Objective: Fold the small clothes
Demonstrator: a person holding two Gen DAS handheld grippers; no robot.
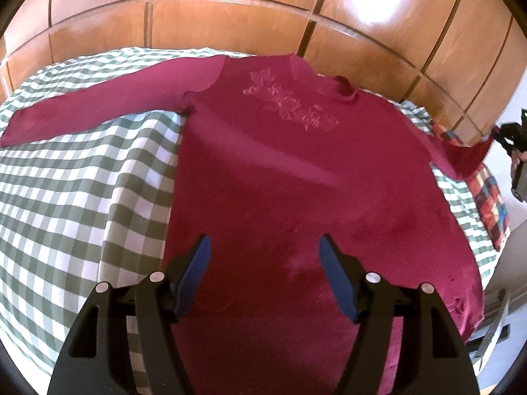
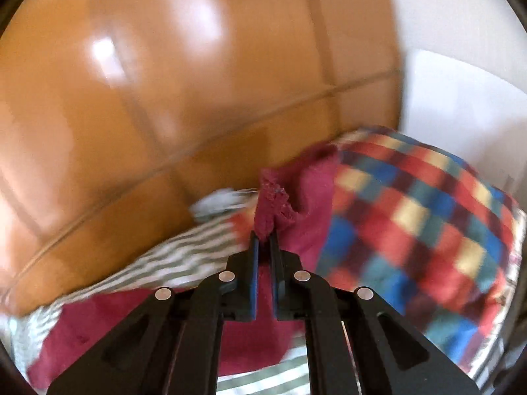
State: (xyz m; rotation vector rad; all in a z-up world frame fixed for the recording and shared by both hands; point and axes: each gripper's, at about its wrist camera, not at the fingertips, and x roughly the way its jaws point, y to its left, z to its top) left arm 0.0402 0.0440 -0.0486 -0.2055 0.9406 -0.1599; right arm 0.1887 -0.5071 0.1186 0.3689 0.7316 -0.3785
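Note:
A dark red long-sleeved top (image 1: 280, 171) lies spread flat, front up, on a green-and-white checked cover (image 1: 75, 191). Its one sleeve (image 1: 98, 105) stretches out to the left. My left gripper (image 1: 263, 247) hovers open above the lower body of the top, nothing between its blue pads. At the far right edge of the left wrist view my right gripper (image 1: 504, 135) holds the other sleeve's end lifted off the bed. In the right wrist view, which is blurred, that gripper (image 2: 264, 235) is shut on the red sleeve cuff (image 2: 273, 200), which bunches up past the fingertips.
A glossy wooden panelled wall (image 1: 230, 10) runs behind the bed. A multicoloured checked blanket (image 2: 421, 227) lies at the right side of the bed, beside the lifted sleeve. Beyond it stands a white wall (image 2: 461, 82).

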